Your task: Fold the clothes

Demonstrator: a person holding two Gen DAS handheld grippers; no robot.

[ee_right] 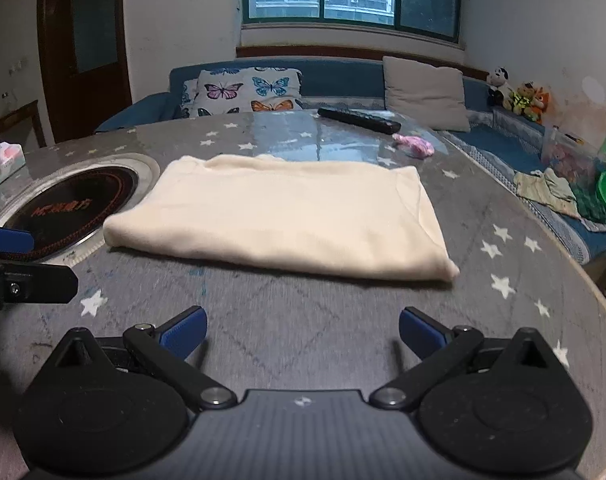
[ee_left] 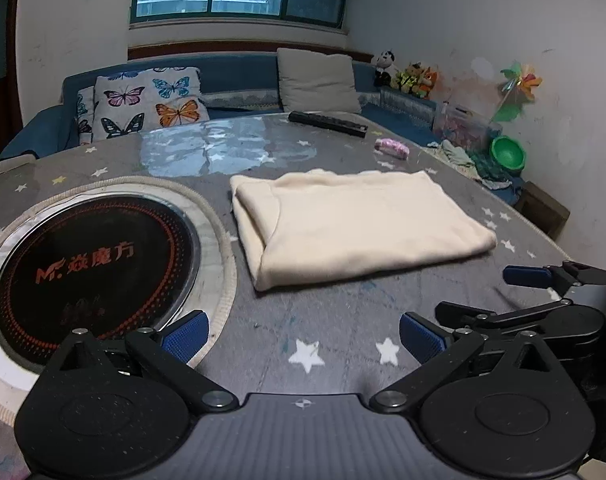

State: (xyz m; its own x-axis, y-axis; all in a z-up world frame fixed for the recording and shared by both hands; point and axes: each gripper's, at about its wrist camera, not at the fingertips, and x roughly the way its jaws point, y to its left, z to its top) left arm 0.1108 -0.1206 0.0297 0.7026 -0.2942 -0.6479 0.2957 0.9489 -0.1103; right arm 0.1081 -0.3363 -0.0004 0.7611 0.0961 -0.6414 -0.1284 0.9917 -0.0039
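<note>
A cream garment (ee_left: 355, 224) lies folded into a flat rectangle on the grey star-patterned table (ee_left: 335, 332); it also shows in the right wrist view (ee_right: 287, 220). My left gripper (ee_left: 303, 340) is open and empty, held over the table in front of the garment's near edge. My right gripper (ee_right: 303, 334) is open and empty, also short of the near edge. The right gripper shows at the right of the left wrist view (ee_left: 543, 292). One blue fingertip (ee_right: 7, 240) of the left gripper shows at the left edge of the right wrist view.
A round black induction cooktop (ee_left: 91, 272) is set into the table left of the garment. A black remote (ee_left: 327, 122) and a pink bundle (ee_left: 391, 148) lie at the far side. A tissue box (ee_right: 1, 162) stands far left. A blue sofa (ee_right: 343, 76) lies behind.
</note>
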